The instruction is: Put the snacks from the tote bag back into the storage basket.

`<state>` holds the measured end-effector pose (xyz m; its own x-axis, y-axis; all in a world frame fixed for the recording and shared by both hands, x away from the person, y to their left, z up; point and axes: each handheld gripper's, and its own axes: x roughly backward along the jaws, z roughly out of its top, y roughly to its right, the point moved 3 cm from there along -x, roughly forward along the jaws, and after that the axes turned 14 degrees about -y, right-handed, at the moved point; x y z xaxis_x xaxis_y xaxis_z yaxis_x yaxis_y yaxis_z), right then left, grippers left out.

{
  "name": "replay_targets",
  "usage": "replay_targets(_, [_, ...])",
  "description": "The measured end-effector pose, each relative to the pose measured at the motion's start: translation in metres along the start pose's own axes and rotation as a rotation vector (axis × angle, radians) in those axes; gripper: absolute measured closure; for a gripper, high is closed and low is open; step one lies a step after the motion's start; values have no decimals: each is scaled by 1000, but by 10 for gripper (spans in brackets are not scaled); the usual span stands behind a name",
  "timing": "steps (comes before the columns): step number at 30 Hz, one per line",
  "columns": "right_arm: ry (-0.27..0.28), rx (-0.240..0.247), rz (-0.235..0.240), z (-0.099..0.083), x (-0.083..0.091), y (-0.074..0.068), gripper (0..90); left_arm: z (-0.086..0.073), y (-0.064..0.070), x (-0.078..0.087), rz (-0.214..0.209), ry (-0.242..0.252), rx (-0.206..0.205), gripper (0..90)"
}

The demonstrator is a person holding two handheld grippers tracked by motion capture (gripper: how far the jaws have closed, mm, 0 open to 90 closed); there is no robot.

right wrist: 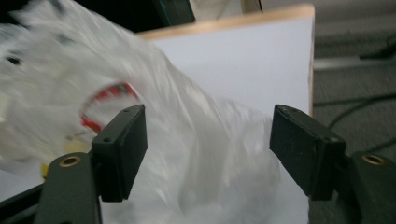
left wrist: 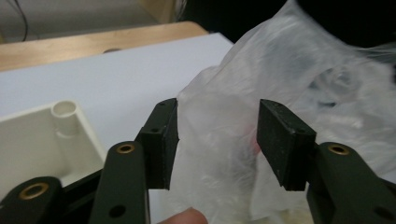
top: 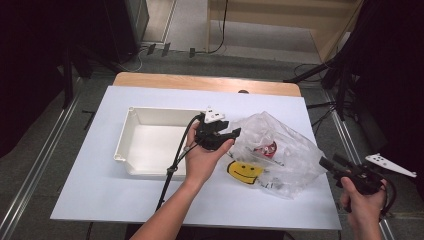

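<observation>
The bag [top: 280, 150], judged light, limp and slippery, lay beside the tray [top: 131, 131], best pinched at a loose fold, flanked by both grippers [top: 227, 134] [top: 327, 162], jaws spread.

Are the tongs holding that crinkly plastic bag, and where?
Nothing is held. The left tongs stand open around a fold at the bag's edge, not pinching it. The right tongs are open too, facing the bag's other side.
</observation>
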<state>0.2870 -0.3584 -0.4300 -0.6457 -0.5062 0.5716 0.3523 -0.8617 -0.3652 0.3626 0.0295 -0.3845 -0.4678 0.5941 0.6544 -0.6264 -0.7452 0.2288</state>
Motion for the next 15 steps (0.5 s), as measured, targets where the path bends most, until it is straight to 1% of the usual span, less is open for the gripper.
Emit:
replay_targets(1, [19,13,8,7,5,-5,255,1,3,2,-5,9,-2,450])
replay_targets(2, [34,29,16,15,9,-9,249,2,5,3,-9,13,-2,424])
replay_targets(3, [48,54,20,32,11,-17,246,3,8,2,-14,17,-1,373])
replay_targets(4, [48,54,20,32,11,-17,246,3,11,1,-18,14,-4,373])
replay_targets(5, [53,63,23,39,9,-21,248,2,15,-1,-17,7,-6,355])
replay_targets(6, [74,82,27,53,3,-28,254,1,17,-3,-15,-5,-13,406])
replay_targets(7, [74,82,27,53,3,-28,254,-2,19,-7,3,-29,-23,406])
replay_targets(8, [89,96,46,59,-1,-30,270,-5,21,-12,22,-53,-28,422])
replay_targets(9, [100,104,66,65,-5,-32,288,-8,23,-18,29,-75,-30,427])
replay_targets(10, [85,108,97,74,-18,-36,301,-15,24,-28,49,-123,-32,449])
replay_targets(11, [85,108,97,74,-18,-36,301,-15,24,-28,49,-123,-32,460])
replay_targets(12, [11,122,126,78,-38,-39,301,-21,25,-36,64,-150,-26,477])
replay_targets(13, [-32,133,127,77,-50,-42,310,-21,25,-36,64,-150,-26,504])
replay_targets(14, [-79,153,120,75,-61,-44,330,-26,26,-41,88,-166,-27,530])
replay_targets(15, [-79,153,120,75,-61,-44,330,-26,26,-41,88,-166,-27,568])
